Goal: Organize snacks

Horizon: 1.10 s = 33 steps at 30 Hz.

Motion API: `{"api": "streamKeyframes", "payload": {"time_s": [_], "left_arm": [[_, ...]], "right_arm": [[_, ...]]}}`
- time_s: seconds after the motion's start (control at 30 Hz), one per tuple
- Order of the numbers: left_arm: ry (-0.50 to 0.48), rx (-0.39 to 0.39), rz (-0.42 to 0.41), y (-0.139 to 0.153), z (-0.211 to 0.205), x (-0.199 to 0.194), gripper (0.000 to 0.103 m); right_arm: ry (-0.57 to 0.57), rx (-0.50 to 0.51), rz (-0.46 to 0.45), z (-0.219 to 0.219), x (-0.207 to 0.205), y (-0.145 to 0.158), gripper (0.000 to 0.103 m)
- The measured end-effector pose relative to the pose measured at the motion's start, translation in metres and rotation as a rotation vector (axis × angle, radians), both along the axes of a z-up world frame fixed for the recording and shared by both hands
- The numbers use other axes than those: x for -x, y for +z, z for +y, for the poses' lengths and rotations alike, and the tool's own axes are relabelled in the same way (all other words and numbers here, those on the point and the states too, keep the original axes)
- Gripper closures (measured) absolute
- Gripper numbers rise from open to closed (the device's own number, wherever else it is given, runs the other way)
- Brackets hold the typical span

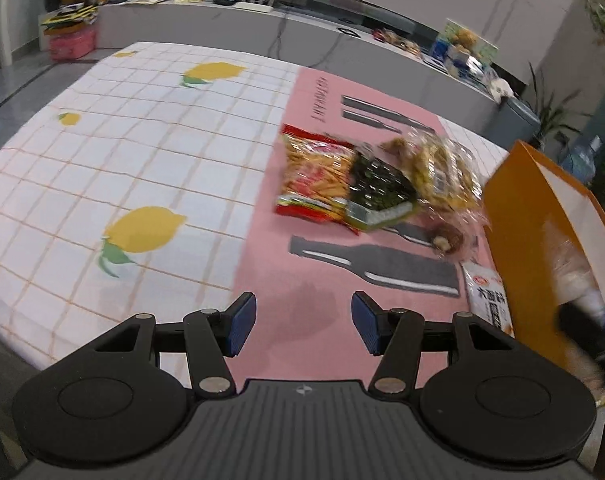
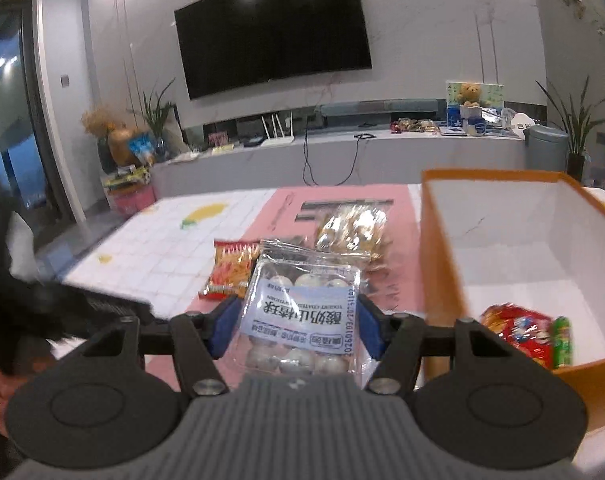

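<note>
The right wrist view is showing the right hand-held gripper (image 2: 298,330) clamping a clear bag of white yogurt balls (image 2: 302,312) between its blue pads (image 2: 222,332), the bag hanging in the air above the pink mat (image 2: 338,196) on the tabletop (image 2: 162,236). Only this view is looking into the orange box (image 2: 442,248) standing at the right: its white inside is holding a red snack pack (image 2: 522,332) and a small green packet (image 2: 563,340) lying together near the front corner.

The left wrist view is showing the left hand-held gripper (image 1: 304,324) hovering with its jaws apart and nothing between them, over the near edge of the mat. Ahead of it, a red bag of orange sticks (image 1: 314,176), a dark green seaweed pack (image 1: 378,188) and a clear bag of yellow snacks (image 1: 442,164) are lying in an overlapping heap. A white packet (image 1: 488,296) is lying just beside the box's orange wall, seen only here. At the far right edge, the held bag is appearing as a blur.
</note>
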<state>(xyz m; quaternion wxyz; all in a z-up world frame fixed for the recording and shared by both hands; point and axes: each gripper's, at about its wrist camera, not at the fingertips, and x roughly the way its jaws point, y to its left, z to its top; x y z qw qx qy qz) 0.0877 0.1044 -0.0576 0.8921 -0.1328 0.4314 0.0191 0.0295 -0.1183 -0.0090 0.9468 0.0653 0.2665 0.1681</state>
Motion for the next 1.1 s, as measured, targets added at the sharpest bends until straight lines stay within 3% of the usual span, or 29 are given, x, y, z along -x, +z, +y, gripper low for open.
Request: {"api": "streamKeyframes", "payload": {"time_s": [0.3,0.5,0.67,0.83,0.9,0.97,1.1], "left_arm": [[-0.160,0.113,0.041,-0.025,-0.067,-0.020,0.038],[-0.256,0.055,0.026,-0.039,-0.122,-0.035,0.038],[-0.271,0.071,-0.011,-0.047,-0.139,-0.048,0.034],[-0.283,0.038,-0.059,-0.052,-0.147,-0.051,0.029],[-0.299,-0.028,-0.073,-0.053,-0.156,-0.049,0.029],[-0.294,-0.132,-0.089,-0.054,-0.169,-0.045,0.023],[-0.256,-0.134,-0.042,-0.052,-0.172,-0.047,0.024]], "right_arm": [[-0.065,-0.040,-0.078,-0.066,0.004,0.032,0.043],[-0.110,-0.139,-0.075,-0.101,0.006,0.030,0.043],[-0.108,-0.177,-0.067,-0.108,0.007,0.029,0.043],[-0.103,-0.200,-0.073,-0.111,0.008,0.032,0.043],[-0.103,-0.201,-0.074,-0.110,0.007,0.032,0.043],[-0.104,-0.201,-0.073,-0.110,0.007,0.032,0.043],[-0.111,-0.198,-0.058,-0.108,0.010,0.030,0.042]]}}
